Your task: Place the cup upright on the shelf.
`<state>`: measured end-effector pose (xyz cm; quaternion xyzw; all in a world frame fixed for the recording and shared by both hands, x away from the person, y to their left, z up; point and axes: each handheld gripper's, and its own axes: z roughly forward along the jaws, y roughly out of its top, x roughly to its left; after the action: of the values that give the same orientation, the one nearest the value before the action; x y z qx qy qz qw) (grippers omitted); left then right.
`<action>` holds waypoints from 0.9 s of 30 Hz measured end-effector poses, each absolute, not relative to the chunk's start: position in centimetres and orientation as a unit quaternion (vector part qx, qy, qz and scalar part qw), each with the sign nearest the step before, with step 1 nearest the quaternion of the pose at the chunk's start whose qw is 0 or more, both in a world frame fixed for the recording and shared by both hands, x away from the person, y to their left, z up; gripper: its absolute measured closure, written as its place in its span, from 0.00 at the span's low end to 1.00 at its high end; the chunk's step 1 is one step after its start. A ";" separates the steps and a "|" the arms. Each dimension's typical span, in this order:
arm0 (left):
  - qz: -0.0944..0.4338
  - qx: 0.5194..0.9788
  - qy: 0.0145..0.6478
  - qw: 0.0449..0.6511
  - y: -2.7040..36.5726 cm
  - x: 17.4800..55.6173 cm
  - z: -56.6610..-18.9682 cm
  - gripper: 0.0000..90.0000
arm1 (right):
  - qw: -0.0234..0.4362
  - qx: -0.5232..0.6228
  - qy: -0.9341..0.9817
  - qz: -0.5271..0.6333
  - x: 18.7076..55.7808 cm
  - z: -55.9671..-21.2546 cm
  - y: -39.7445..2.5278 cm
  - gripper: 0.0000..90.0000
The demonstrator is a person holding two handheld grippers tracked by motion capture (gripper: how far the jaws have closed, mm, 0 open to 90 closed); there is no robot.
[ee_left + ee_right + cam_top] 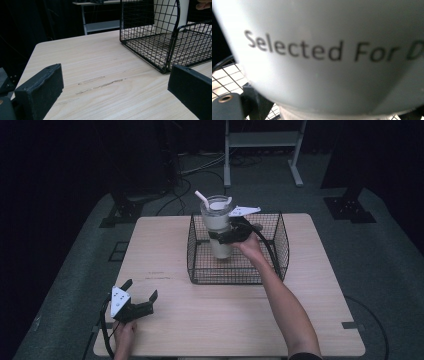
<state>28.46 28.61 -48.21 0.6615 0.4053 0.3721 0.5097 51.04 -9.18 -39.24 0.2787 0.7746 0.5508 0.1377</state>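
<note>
right gripper [226, 237] is clamped on the white tumbler [218, 227], jaws around its middle, cup upright with lid and straw [202, 199] on top. the tumbler sits inside the black wire basket [280, 251], toward the basket's back left part; can't tell whether its base touches the basket floor or hangs just above it. in the right gripper view the cup wall [324, 55] sits right up against the camera, printed text readable, basket mesh below it.

left gripper [140, 298] is wide apart, holding nothing, resting near the table [210, 320] edge well clear of the basket, in front and to the left of it. its own view shows the basket [172, 50] ahead with the tumbler [170, 15] inside.

judgement: cup-and-basket move is at its grasp stage. either the cup is nearly placed and only release and pull-back remain, or it is just gripped for lifting out and the whole carry is left. pictures don't settle which. left gripper has no part in it so far.
</note>
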 end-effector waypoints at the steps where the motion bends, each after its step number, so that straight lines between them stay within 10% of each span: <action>1: 0.372 0.662 0.405 0.510 28.6 28.4 -48.2 0.00 | 0.137 0.279 0.775 0.550 51.1 -39.3 -9.1 0.09; 27: 0.370 0.662 0.404 0.512 28.6 28.4 -48.2 0.00 | 0.113 0.274 0.805 0.513 52.7 -41.9 -8.2 0.09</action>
<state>28.40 28.60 -48.22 0.6620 0.4041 0.3698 0.5116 52.75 -8.22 -41.89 0.2740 0.8053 0.5133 0.1135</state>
